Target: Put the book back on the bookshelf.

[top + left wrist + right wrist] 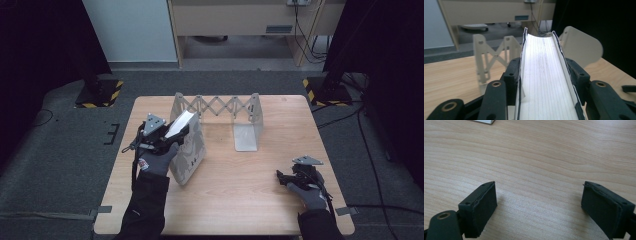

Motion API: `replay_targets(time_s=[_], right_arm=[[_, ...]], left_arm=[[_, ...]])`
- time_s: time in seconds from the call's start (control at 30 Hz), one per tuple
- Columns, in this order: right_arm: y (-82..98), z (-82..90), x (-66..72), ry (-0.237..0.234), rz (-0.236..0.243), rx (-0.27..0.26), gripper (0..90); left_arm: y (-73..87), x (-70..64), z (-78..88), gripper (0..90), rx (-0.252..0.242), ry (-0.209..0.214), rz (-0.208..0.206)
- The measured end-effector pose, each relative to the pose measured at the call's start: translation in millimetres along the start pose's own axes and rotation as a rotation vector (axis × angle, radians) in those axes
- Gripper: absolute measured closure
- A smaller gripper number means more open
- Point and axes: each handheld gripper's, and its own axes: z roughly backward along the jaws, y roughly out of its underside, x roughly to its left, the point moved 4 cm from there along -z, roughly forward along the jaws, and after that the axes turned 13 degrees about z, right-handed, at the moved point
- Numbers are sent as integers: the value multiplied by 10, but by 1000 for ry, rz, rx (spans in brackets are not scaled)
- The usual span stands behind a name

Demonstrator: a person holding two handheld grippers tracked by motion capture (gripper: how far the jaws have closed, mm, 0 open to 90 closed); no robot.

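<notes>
While left claw (546, 75) clamps book (546, 65) between jaws; right claw (539, 207) gapes apart

A light wooden table (260, 185) stands on dark grey carpet (55, 150) in a dim room. Behind it, a pale wall panel (132, 30) adjoins a beige desk (235, 20) with black cables (307, 45) hanging beside it. Two black stand bases edged with yellow-and-black hazard tape (312, 90) flank the table's far corners.
</notes>
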Motion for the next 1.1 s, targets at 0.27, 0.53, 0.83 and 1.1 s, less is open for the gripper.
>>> replay_targets(time_s=[0.27, 0.53, 0.83, 1.1], right_arm=[[0, 0, -1, 0, 0, 0, 131], [-1, -1, -6, -4, 0, 1, 132], [-1, -3, -7, -2, 2, 0, 131], [-3, -5, -8, -3, 0, 0, 131]], left_arm=[[-158, 131, -184, 524, -10, -62, 10], [-270, 160, -484, 524, -28, -105, 4], [-314, 218, -747, 524, -40, -154, 31], [-277, 206, -977, 524, -23, -176, 8]])
